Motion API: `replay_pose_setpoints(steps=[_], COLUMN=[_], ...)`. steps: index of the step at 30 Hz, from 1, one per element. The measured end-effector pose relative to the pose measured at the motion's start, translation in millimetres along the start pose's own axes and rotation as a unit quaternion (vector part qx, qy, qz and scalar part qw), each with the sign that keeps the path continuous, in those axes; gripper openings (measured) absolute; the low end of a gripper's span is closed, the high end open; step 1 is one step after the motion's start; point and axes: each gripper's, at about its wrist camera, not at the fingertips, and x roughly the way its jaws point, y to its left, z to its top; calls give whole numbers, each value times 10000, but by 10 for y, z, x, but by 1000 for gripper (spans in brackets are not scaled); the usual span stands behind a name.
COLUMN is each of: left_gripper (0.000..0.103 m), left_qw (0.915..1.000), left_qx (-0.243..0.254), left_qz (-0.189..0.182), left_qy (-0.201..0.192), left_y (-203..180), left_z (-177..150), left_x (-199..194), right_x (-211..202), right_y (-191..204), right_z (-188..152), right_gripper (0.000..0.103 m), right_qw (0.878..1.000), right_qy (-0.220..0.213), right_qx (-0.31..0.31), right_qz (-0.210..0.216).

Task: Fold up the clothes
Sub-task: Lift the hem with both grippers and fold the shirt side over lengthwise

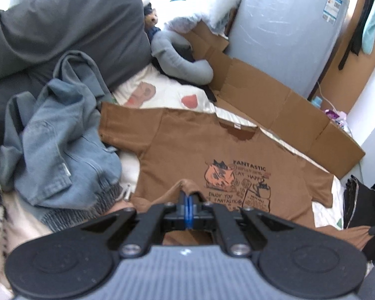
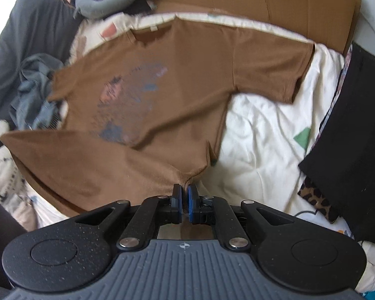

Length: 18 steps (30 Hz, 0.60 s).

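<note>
A brown T-shirt [image 1: 187, 150] lies print-up on the bed [image 2: 262, 130], collar toward the cardboard [image 1: 275, 100] that stands along the far edge. In the left wrist view the print sits at centre, with the word FANTASTIC readable at about 1 o'clock of it. The left gripper [image 1: 188, 200] has its fingers [image 1: 182, 203] pressed together on a raised peak of the shirt's hem, the cloth tenting up over the tips. The right gripper [image 2: 185, 195] is likewise nearly closed, with a pinch of brown hem bunched between its blue-padded fingers [image 2: 193, 197]; only a thin gap shows between them. In the right wrist view the lower edge of the shirt is lifted and drawn toward the camera, forming a broad flap from 9 o'clock to 6 o'clock, while the upper body and one sleeve, at 2 o'clock, lie flat on the cream bedding. That view is blurred, so the print there cannot be read.

At 9 o'clock in the left wrist view a crumpled denim jacket [image 1: 57, 145] lies just beside the shirt's sleeve, touching or overlapping it. Behind it rests a dark grey pillow [image 1: 62, 30]. A grey neck pillow [image 1: 177, 57] lies at 12 o'clock, near the cardboard. A black cloth [image 2: 350, 135] sits at 3 o'clock in the right wrist view, on the bed's edge, apart from the shirt.
</note>
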Motion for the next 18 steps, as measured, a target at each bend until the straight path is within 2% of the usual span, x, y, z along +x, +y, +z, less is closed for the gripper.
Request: replay_pose_setpoints(steps=[11, 18], left_gripper=[1, 1], left_qw=[9997, 9993], left_qx=[-85, -185], left_qz=[98, 50], left_qy=[-209, -337], left_y=[168, 253], left_z=[199, 261], left_x=[-414, -556], right_x=[-495, -686], right_y=[188, 205], right_z=[-41, -113], right_gripper=[3, 3], right_qw=[9983, 9977], right_qy=[-334, -379], right_qx=[82, 135], right_qz=[477, 540])
